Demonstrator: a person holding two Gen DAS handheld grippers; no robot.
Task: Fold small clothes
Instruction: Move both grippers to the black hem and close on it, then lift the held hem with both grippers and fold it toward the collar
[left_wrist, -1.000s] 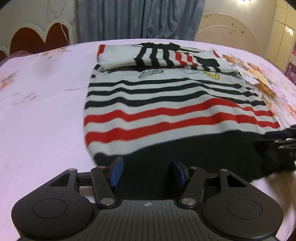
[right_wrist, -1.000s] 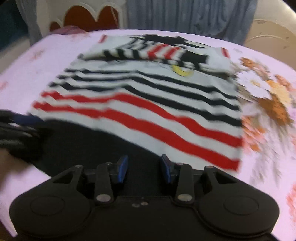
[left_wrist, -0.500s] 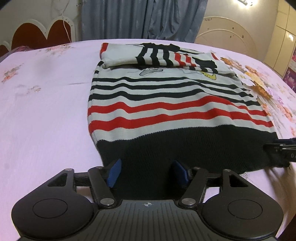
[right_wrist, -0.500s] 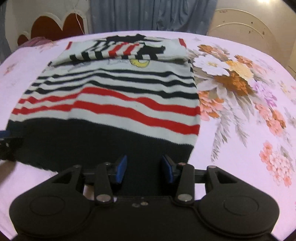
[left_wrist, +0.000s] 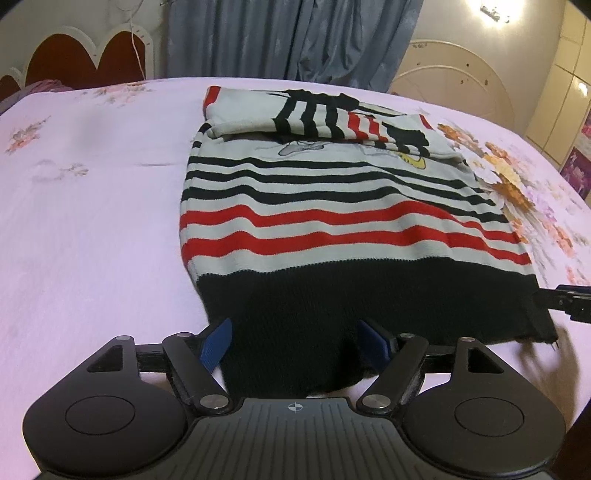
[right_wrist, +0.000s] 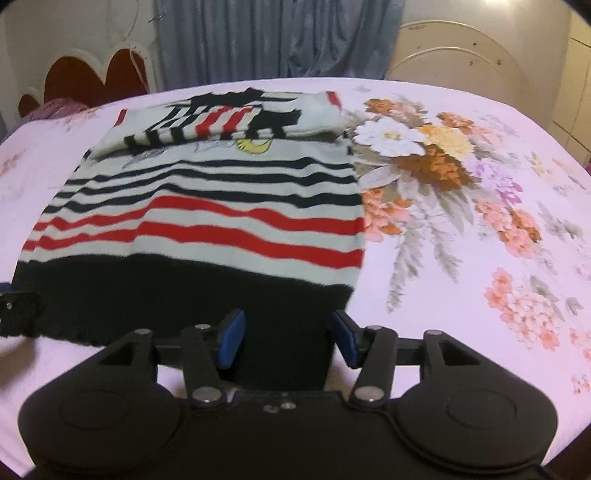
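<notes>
A knit sweater (left_wrist: 332, 206) with white, black and red stripes and a broad black hem lies flat on the pink bed sheet (left_wrist: 92, 221). Its sleeves are folded across the chest at the far end. My left gripper (left_wrist: 295, 345) is at the near left of the hem, its jaws opening; a lobe of black hem lies between the blue pads (left_wrist: 216, 345), which do not press on it. At the hem's near right corner my right gripper (right_wrist: 288, 339) is also opening, with black fabric of the sweater (right_wrist: 207, 221) between its pads (right_wrist: 231, 339). Each gripper's tip shows at the edge of the other's view.
A printed flower bouquet (right_wrist: 424, 155) covers the sheet to the right of the sweater. Beyond the bed stand a red and white headboard (left_wrist: 85, 55), a blue curtain (left_wrist: 288, 37) and a cream arched panel (left_wrist: 454, 85). The bed's near edge runs just under both grippers.
Both grippers' jaws have spread wider around the black hem. The sweater, blurred and rippling a second ago, now lies still and flat. The right wrist view has rolled and pulled back slightly.
</notes>
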